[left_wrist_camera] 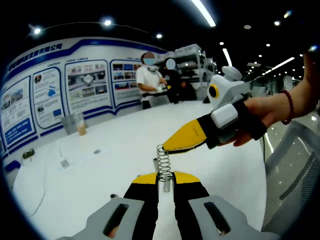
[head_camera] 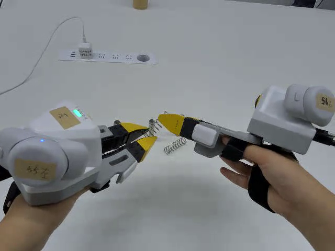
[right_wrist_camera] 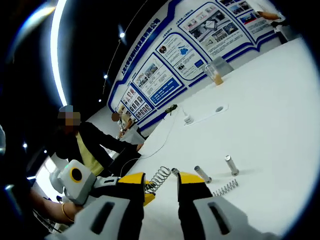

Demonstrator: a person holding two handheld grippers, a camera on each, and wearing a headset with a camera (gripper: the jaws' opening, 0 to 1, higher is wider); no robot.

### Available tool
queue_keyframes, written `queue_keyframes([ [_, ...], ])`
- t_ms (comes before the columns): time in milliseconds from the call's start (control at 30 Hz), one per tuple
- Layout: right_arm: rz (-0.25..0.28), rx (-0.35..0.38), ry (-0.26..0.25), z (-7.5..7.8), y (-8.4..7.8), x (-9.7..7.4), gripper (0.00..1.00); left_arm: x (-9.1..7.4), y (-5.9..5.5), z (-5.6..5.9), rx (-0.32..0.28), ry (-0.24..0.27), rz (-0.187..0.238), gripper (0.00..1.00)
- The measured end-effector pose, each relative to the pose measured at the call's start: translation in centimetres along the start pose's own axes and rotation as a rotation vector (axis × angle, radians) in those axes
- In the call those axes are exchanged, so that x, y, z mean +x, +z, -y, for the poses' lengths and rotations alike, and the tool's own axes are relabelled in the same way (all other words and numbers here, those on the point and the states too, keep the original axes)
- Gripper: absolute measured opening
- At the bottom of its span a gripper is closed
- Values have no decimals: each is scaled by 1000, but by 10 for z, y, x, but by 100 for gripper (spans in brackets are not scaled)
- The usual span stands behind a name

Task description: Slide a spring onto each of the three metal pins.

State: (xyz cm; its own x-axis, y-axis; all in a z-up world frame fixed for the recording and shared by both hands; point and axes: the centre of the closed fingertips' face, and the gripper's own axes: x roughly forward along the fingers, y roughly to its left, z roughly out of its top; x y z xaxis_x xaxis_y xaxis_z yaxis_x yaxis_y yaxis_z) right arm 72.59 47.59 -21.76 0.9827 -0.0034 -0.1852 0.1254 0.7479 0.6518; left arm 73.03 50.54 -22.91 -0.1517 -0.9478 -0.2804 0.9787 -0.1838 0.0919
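Note:
My left gripper [head_camera: 142, 140] [left_wrist_camera: 166, 177] is shut on a short metal pin [left_wrist_camera: 166, 184], which stands up from its yellow tips. A spring [head_camera: 153, 126] [left_wrist_camera: 164, 161] [right_wrist_camera: 159, 179] sits over that pin. My right gripper [head_camera: 168, 121] [right_wrist_camera: 161, 181] comes in from the right, and its yellow tip [left_wrist_camera: 186, 136] pinches the spring's top end. Two more pins [right_wrist_camera: 202, 174] [right_wrist_camera: 231, 165] rest on the white table. A loose spring [head_camera: 175, 146] [right_wrist_camera: 225, 187] lies close to them.
A white power strip [head_camera: 107, 56] with a plugged charger and cable lies at the back left of the table [head_camera: 220, 68]. A tan cup [head_camera: 140, 4] stands at the far edge. People stand beyond the table [left_wrist_camera: 150, 80].

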Motion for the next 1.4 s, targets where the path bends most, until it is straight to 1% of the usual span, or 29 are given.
queue_keyframes([
  [167, 13, 64, 29, -6, 1, 1, 23, -4, 7, 3, 0, -7, 31, 10],
  [300, 20, 105, 47, -6, 3, 1, 19, -5, 10, 4, 2, -9, 44, 10],
  [333, 22, 118, 52, -7, 3, 1, 18, -6, 12, 4, 0, -11, 54, 10],
  [500, 30, 169, 92, -13, 5, 1, 14, -7, 15, 5, -1, -16, 65, 10],
  [567, 32, 176, 97, -15, 5, 1, 14, -8, 16, 6, -1, -15, 70, 10],
  [633, 32, 198, 112, -17, 4, 1, 13, -9, 16, 6, -1, -16, 73, 10],
  [733, 36, 207, 126, -19, 4, 0, 12, -9, 17, 6, -1, -15, 74, 10],
  [800, 36, 202, 131, -20, 4, 0, 12, -10, 17, 6, 1, -15, 73, 10],
  [867, 37, 195, 142, -23, 4, 0, 11, -10, 14, 7, -4, -16, 55, 10],
  [933, 33, 173, 139, -24, 3, 1, 11, -10, 14, 6, -7, -12, 56, 11],
  [1067, 32, 153, 137, -24, 3, 1, 11, -10, 12, 6, -12, -11, 44, 11],
  [1200, 50, 113, 117, -21, 9, 2, 11, -10, 2, 5, -7, 1, -5, 16],
  [1333, 59, 53, 87, -15, 14, 2, 11, -11, -7, 3, 24, 17, -38, 18],
  [1400, 69, 15, 70, -12, 17, 3, 11, -12, -10, 3, 21, 16, -45, 20],
])
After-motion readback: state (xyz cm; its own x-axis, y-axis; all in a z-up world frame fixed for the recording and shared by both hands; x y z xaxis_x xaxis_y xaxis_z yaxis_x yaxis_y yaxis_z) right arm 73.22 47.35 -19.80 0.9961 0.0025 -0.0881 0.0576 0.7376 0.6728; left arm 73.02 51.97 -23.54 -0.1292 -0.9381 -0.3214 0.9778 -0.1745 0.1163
